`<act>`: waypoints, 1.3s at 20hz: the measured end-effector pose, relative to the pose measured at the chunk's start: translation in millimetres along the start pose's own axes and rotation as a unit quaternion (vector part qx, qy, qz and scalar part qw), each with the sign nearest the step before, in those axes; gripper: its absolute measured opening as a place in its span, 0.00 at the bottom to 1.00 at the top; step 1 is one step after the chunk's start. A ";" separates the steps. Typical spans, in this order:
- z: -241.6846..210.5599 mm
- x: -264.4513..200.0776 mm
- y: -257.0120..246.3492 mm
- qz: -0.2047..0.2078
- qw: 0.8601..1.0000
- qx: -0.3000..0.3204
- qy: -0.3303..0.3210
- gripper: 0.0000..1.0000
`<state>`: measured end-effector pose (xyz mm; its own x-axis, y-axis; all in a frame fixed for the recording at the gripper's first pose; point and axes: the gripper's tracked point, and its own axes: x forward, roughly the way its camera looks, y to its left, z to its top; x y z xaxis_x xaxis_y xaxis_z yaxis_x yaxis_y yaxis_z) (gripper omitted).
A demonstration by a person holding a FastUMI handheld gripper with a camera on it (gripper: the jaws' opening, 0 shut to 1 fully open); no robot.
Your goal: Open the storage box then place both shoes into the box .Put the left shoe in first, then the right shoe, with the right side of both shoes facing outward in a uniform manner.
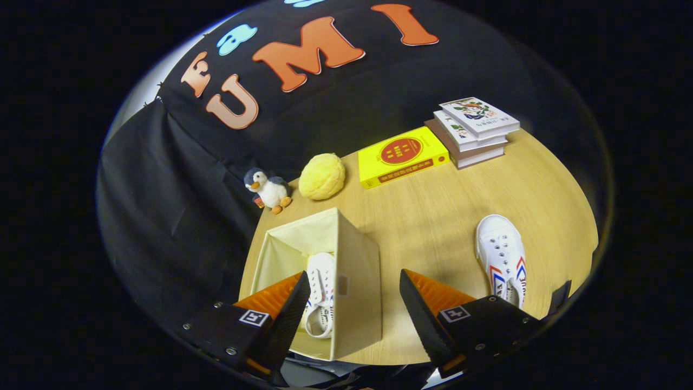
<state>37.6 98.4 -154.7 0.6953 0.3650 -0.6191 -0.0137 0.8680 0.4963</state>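
Here, one storage box (346, 281): pale cream fabric, square-sided with soft flat walls, open at the top, standing on the near left part of the table just ahead of the fingers. Shoes, two: white canvas sneakers with metal eyelets and red and blue chevron stripes on the side. One shoe (320, 295) lies inside the box against its right wall, partly hidden by the left finger; the other shoe (501, 257) lies on the bare table well to the right of the box, just beyond the right finger, toe pointing away. Gripper (354, 309), one: fingers spread wide, holding nothing, the box's right wall in the gap between them; each finger is a ridged wedge on a block that bears a small square marker. Table (433, 216), one: light wood grain, smooth, with a rounded edge. Along its far side, one small plush penguin (268, 189), fuzzy, with orange beak and feet; beside it one round yellow plush ball (321, 176) with a bumpy surface; one thick yellow book (401, 156) lying flat with a red disc on its cover; and one stack of three books (472, 131), pale covers with pictures, fanned slightly askew.
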 end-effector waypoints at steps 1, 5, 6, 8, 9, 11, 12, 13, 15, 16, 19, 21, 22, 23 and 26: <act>-0.5 -2.0 -14.4 -0.010 1.000 0.002 0.002 0.98; -5.2 -8.6 -68.4 -0.045 0.999 0.012 0.012 0.99; -6.5 -8.9 -81.3 -0.055 0.998 0.013 0.015 0.98; -8.6 -9.9 -109.4 -0.076 0.997 0.019 0.018 0.98; -10.4 -10.5 -120.9 -0.083 0.996 0.024 0.021 0.98; -14.7 -11.7 -145.1 -0.101 0.994 0.028 0.027 0.99; -16.4 -11.1 -159.3 -0.113 0.993 0.026 0.031 0.99; -19.2 -12.3 -167.4 -0.121 0.992 0.024 0.039 0.99; -29.3 -10.7 -188.2 -0.135 0.989 0.027 0.058 0.97; -33.3 -10.4 -197.9 -0.141 0.987 0.029 0.066 0.93; -48.3 -6.0 -220.9 -0.158 0.983 0.024 0.091 0.79; -56.0 -1.3 -231.2 -0.165 0.980 0.015 0.106 0.71; -58.0 1.8 -235.8 -0.169 0.979 0.012 0.112 0.66; -60.2 4.1 -239.5 -0.171 0.978 0.010 0.117 0.64; -65.5 14.2 -245.5 -0.174 0.975 -0.004 0.136 0.54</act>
<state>3.7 -87.5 -325.2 0.4430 0.1226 -0.8881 0.1834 0.9572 0.2237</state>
